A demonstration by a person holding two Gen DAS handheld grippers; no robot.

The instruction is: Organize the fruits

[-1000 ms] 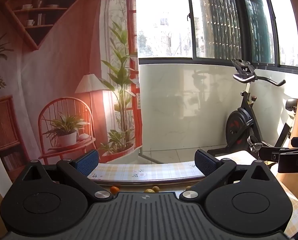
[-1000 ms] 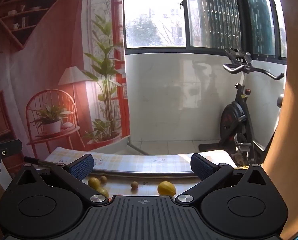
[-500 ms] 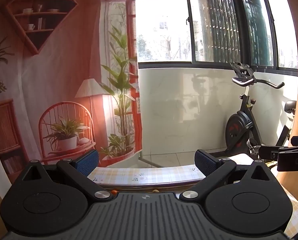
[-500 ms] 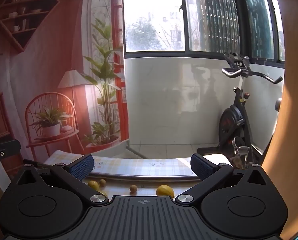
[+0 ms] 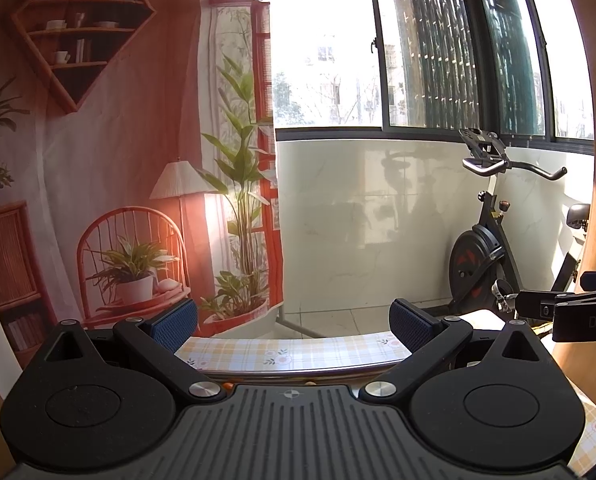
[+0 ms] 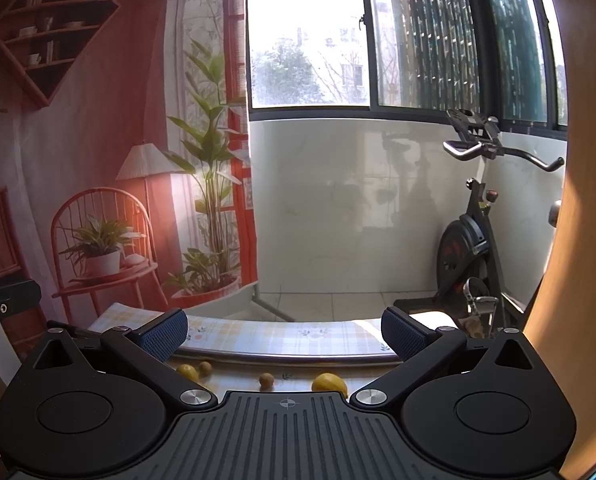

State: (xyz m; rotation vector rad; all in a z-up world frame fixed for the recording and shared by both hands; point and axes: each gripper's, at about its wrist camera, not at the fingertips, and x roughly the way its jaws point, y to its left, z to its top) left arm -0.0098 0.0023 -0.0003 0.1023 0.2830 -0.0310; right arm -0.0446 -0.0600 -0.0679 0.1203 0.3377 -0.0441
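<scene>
In the right wrist view a yellow lemon (image 6: 329, 384) lies on the checked tablecloth (image 6: 274, 338), low in the frame beside a small brown fruit (image 6: 266, 380). Further left sit another lemon (image 6: 187, 371) and a second brown fruit (image 6: 205, 367). My right gripper (image 6: 284, 334) is open above them, holding nothing. My left gripper (image 5: 294, 324) is open too, tilted up toward the room. In the left wrist view only a sliver of an orange fruit (image 5: 227, 385) peeks over the gripper body; the remaining fruits are hidden below it.
A printed room backdrop (image 5: 118, 168) hangs behind the table's far edge (image 5: 298, 372). An exercise bike (image 5: 493, 248) stands at the right by the white wall. The other gripper's body (image 5: 569, 312) shows at the right of the left wrist view.
Both grippers have tilted upward, so the table and fruits have slid down in both views. In the left wrist view the fruits have almost vanished behind the gripper body.
</scene>
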